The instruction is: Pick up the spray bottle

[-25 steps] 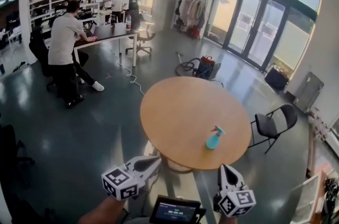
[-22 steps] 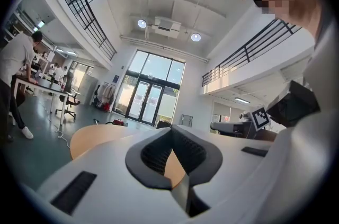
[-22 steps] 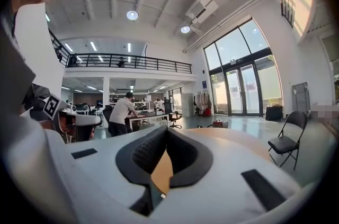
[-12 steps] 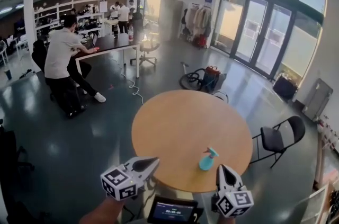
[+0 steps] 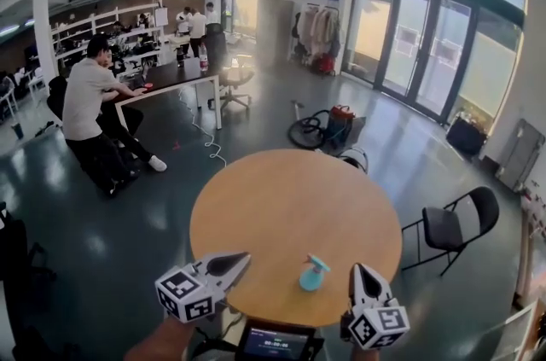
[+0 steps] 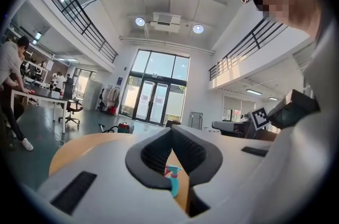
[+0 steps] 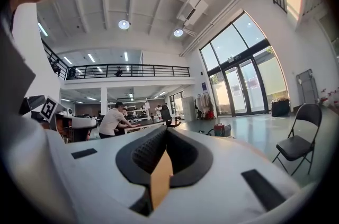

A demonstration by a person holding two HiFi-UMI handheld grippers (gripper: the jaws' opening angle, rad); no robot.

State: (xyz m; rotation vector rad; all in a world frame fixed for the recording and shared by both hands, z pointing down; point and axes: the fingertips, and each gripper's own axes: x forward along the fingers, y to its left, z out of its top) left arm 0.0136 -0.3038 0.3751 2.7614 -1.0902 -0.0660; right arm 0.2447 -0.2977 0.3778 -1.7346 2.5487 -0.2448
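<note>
A teal spray bottle (image 5: 312,272) stands upright at the near edge of the round wooden table (image 5: 281,197), between the clenched, empty left gripper (image 5: 244,258) and right gripper (image 5: 361,270), untouched, and framed only by the left gripper view.

Round table (image 5: 273,206), folding chair (image 5: 450,224), perhaps a vacuum (image 5: 333,119).

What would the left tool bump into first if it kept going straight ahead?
Most likely the spray bottle on the round table: it sits dead ahead of the left tool, framed by its shut jaws. Nothing else shows in between, though depth is unclear.
</note>
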